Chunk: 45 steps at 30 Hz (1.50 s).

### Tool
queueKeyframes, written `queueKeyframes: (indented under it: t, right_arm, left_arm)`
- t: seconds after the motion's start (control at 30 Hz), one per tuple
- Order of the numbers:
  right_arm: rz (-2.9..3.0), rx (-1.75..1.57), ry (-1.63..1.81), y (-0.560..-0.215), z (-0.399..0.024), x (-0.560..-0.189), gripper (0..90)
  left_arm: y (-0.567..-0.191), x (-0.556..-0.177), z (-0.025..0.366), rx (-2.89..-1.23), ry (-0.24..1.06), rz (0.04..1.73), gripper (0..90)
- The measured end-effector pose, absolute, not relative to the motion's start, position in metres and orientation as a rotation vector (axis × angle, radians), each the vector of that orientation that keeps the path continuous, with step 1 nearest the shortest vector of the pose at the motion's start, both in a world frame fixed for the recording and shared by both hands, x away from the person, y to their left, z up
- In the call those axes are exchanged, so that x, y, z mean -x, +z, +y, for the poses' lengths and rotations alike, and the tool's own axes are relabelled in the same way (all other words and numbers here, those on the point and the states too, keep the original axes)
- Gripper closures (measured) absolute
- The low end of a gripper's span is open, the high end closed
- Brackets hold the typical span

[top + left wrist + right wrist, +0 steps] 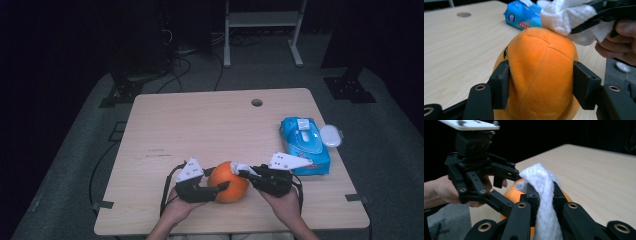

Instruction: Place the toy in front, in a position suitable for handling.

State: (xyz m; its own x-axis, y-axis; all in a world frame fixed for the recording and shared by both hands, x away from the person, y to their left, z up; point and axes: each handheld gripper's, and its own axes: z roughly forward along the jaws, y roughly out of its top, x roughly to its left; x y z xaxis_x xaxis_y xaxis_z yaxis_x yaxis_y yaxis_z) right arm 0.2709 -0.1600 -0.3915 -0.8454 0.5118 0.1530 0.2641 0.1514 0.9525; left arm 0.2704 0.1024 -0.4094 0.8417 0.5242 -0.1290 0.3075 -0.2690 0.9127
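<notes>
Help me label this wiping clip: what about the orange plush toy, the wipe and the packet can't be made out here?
- Orange plush toy: its face is turned away in the left gripper view; both claws cover it in the high view.
- White wipe: its lower end is cut off by the right gripper view's bottom edge.
- Blue wipes packet: its print is too small in the high view and blurred in the left gripper view.

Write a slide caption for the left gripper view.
Left gripper clamps an orange plush toy while the right gripper presses a white wipe onto its top.
</notes>
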Motion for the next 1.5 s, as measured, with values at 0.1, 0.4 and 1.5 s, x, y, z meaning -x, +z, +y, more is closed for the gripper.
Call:
queueKeyframes:
  t: [0.1,0.4,1.5]
  right_arm:
    - [2.214,-0.785,1.762,-0.393,-0.163,-0.274,81.3]
    - [2.257,-0.798,1.766,-0.399,-0.162,-0.278,81.3]
    - [2.291,-0.675,1.686,-0.398,-0.140,-0.263,81.3]
  left_arm:
    - [-0.409,-0.271,0.102,-1.886,0.240,0.616,37.4]
    - [-0.419,-0.278,0.102,-1.884,0.234,0.672,26.1]
    - [-0.431,-0.274,0.087,-1.971,0.235,0.573,28.6]
